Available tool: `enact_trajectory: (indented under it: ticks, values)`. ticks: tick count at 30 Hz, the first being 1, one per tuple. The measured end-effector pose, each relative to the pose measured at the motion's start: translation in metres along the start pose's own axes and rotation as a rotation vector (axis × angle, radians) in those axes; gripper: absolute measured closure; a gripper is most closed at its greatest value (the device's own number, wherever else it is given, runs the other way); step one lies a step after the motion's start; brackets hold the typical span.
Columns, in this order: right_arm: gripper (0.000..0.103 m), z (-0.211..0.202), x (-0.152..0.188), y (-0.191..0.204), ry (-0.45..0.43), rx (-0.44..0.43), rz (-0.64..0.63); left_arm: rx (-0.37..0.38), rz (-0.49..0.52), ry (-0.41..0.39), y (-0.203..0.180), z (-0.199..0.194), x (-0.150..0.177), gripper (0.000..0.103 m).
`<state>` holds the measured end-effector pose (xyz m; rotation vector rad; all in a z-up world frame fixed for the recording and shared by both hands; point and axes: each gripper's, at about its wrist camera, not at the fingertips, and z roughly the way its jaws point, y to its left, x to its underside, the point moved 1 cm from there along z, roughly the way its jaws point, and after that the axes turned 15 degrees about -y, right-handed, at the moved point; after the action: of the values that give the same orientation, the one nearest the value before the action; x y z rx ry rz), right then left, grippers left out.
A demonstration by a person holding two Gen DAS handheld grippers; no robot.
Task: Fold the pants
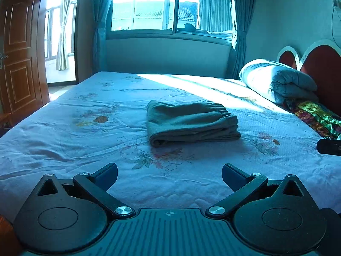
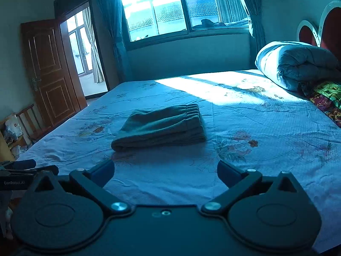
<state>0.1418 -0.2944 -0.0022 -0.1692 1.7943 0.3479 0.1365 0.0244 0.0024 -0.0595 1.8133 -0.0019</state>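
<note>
Grey folded pants [image 1: 191, 123] hide their legs; both tongs gape.

One folded pants [image 1: 191, 123], two grippers [image 1: 169, 176].

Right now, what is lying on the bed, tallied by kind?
Folded pants: 1
Rolled quilt: 1
Colourful patterned cloth: 1
Total: 3
Both tongs, left and right, are open and hold nothing.
</note>
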Motion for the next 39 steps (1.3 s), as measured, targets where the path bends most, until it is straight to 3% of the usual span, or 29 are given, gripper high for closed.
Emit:
enact_trajectory:
  ticks: [9, 14, 39]
  values:
    - [0.006, -0.052, -0.027, 0.024, -0.075, -0.030, -0.074, 0.038, -0.016, -0.135, -0.034, -0.068, -0.036, 0.000]
    - [0.006, -0.067, -0.033, 0.036, -0.108, -0.027, -0.110, 0.057, -0.005, -0.158, -0.039, -0.087, -0.043, 0.000]
    - [0.006, -0.065, -0.027, 0.044, -0.111, -0.024, -0.102, 0.072, -0.011, -0.171, -0.029, -0.092, -0.045, 0.000]
